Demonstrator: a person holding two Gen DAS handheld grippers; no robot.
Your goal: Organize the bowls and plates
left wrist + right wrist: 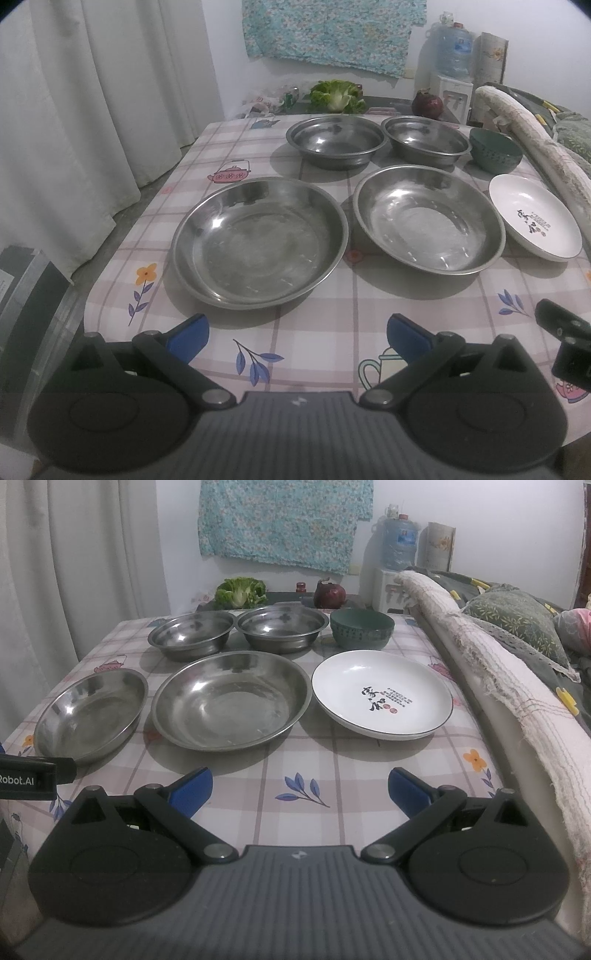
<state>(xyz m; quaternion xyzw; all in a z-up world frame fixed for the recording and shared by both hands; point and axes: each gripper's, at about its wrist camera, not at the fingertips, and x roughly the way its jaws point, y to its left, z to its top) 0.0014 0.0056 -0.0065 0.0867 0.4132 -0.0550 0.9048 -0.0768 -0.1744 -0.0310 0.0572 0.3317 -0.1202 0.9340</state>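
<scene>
Two wide steel plates lie side by side on the checked tablecloth: the left plate (258,242) (90,716) and the right plate (428,218) (231,699). Behind them stand two steel bowls, the left bowl (336,140) (190,635) and the right bowl (426,139) (282,627), and a green bowl (495,149) (362,627). A white plate with black writing (533,218) (382,698) lies at the right. My left gripper (297,338) is open and empty near the front table edge, in front of the left plate. My right gripper (300,790) is open and empty in front of the right steel plate and the white plate.
A lettuce (338,96) (242,592) and a dark red onion (426,103) (329,594) sit beyond the table's far edge. A padded couch arm (498,686) runs along the table's right side. A curtain (92,92) hangs at the left. A water dispenser (397,565) stands at the back.
</scene>
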